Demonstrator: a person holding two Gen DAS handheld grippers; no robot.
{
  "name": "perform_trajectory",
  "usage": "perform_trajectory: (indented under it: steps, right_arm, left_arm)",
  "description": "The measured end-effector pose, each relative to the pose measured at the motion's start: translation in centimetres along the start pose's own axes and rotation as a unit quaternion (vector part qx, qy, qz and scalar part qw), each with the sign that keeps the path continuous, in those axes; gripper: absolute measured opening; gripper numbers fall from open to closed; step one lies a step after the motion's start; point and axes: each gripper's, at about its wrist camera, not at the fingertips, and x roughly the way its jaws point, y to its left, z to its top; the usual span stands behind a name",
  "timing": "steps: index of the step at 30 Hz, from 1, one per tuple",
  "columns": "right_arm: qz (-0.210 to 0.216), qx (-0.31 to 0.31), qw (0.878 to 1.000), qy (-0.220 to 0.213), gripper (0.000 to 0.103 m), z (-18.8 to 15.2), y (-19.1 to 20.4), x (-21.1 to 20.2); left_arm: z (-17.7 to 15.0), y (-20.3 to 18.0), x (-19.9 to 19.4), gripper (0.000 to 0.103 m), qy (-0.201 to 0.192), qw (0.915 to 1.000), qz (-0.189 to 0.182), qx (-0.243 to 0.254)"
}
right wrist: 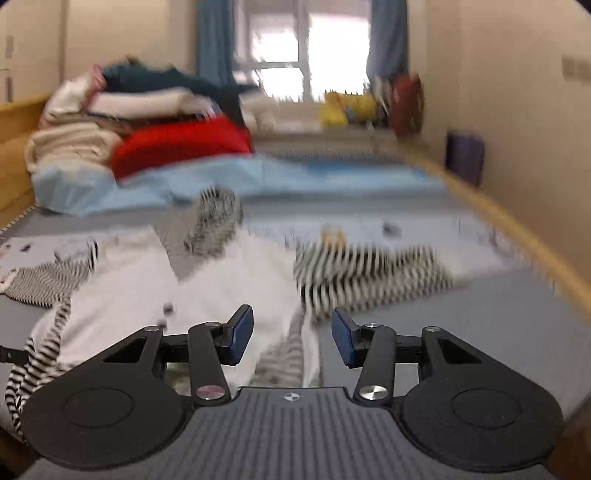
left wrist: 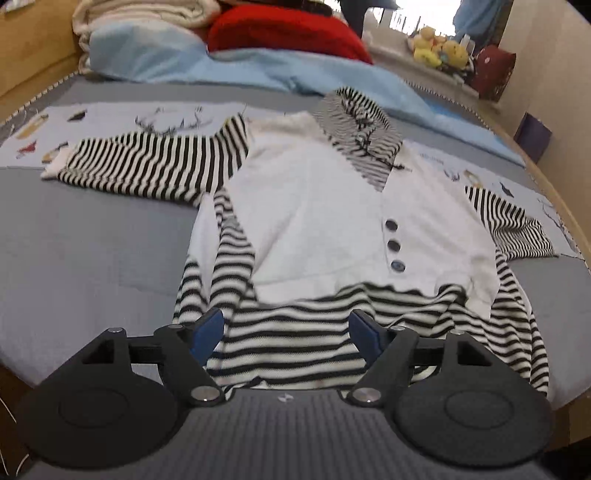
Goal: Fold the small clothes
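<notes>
Black-and-white striped fabric, the lower hem of a small hooded top (left wrist: pixel 325 206), lies directly below the left gripper (left wrist: pixel 286 332) in the left wrist view. Its blue-padded fingers (left wrist: pixel 207 334) stand wide apart, with nothing pinched between them; the striped hem shows through the gap, underneath.

In the blurred right wrist view, the right gripper (right wrist: pixel 291 338) has its fingers (right wrist: pixel 240 334) parted at a moderate gap, empty as well, hanging over the right edge of the same top, where white cloth meets a striped strip.

The top lies spread face up on the grey bed (left wrist: pixel 74 236). Its white front carries 3 dark buttons (left wrist: pixel 393 245) in a slanted row. One striped sleeve (left wrist: pixel 147 162) stretches flat to the left; the other (left wrist: pixel 517 229) lies bunched on the right. The striped hood (left wrist: pixel 354 133) points away from the camera, toward the head of the bed.

Beyond the hood lies a light blue blanket (left wrist: pixel 221 66), rumpled across the bed. Behind it sit a red cushion (left wrist: pixel 288 33) and a heap of cream bedding (left wrist: pixel 140 14). Farther right, yellow plush toys (left wrist: pixel 439 48) rest on a ledge near the bright window (right wrist: pixel 306 48), flanked by blue curtains (right wrist: pixel 214 40).
</notes>
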Motion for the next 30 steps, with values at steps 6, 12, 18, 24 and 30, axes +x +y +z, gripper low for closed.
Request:
perform_trajectory:
  steps: [6,12,18,24,30]
  right_arm:
    - [0.001,0.056,0.998,-0.013,0.049,-0.3,-3.6,0.7]
    - [0.014,0.071,0.996,-0.047,0.049,-0.6,-3.5,1.1]
    - [0.033,0.076,0.995,-0.053,0.049,-0.2,-2.5,1.6]
    - [0.053,0.099,0.993,-0.043,0.049,0.6,0.2,3.2]
    - [0.065,0.069,0.995,-0.032,0.048,0.9,4.1,4.6]
  left_arm:
    - [0.3,-2.0,-1.1,0.081,-0.042,0.9989,0.009,0.021]
    - [1.9,-4.2,-3.4,0.082,-0.096,0.9906,0.022,0.095]
    - [4.5,-3.7,-2.8,0.082,-0.123,0.985,0.021,0.119]
    - [8.1,-1.2,1.5,0.082,-0.129,0.9876,0.017,0.088]
    - [13.0,5.6,6.5,0.072,-0.131,0.9905,0.021,0.037]
